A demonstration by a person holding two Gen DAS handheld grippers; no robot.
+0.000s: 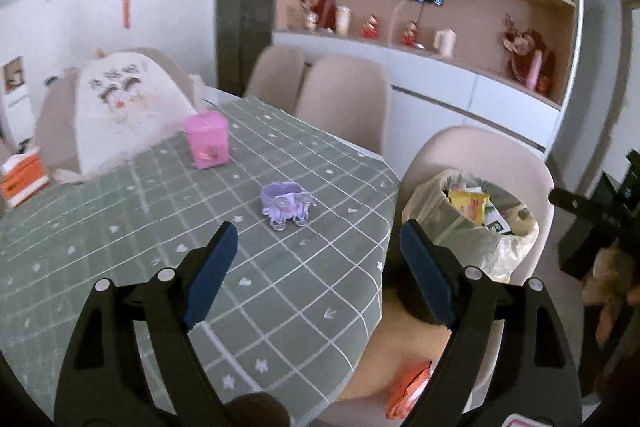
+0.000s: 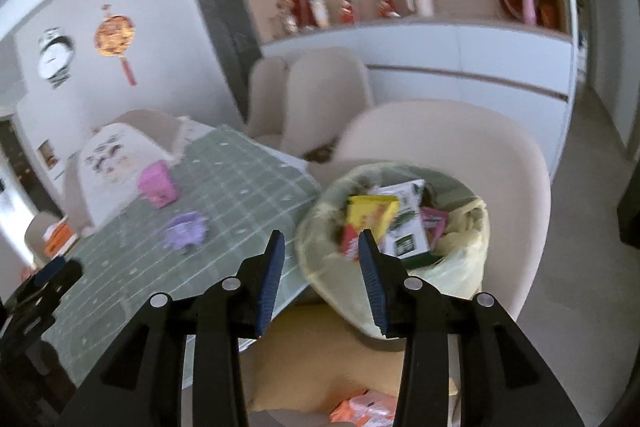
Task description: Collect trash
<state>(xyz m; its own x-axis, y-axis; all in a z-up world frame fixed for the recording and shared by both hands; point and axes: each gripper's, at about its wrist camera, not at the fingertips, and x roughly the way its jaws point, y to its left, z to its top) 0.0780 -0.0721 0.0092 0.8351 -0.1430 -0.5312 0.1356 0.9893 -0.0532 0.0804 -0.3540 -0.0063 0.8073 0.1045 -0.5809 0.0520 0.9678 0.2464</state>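
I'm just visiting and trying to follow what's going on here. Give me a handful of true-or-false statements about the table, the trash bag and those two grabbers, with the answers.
1. The left gripper is clamped on the purple toy carriage. False: its jaws are open and empty; the carriage sits on the checked tablecloth ahead of it.
2. The trash bag rests on a chair seat beside the table. True.
3. The bag is empty. False: it holds packets, including a yellow wrapper.
4. A pink box stands on the table beyond the carriage. True.
5. The right gripper holds a wrapper. False: nothing is between its open jaws.
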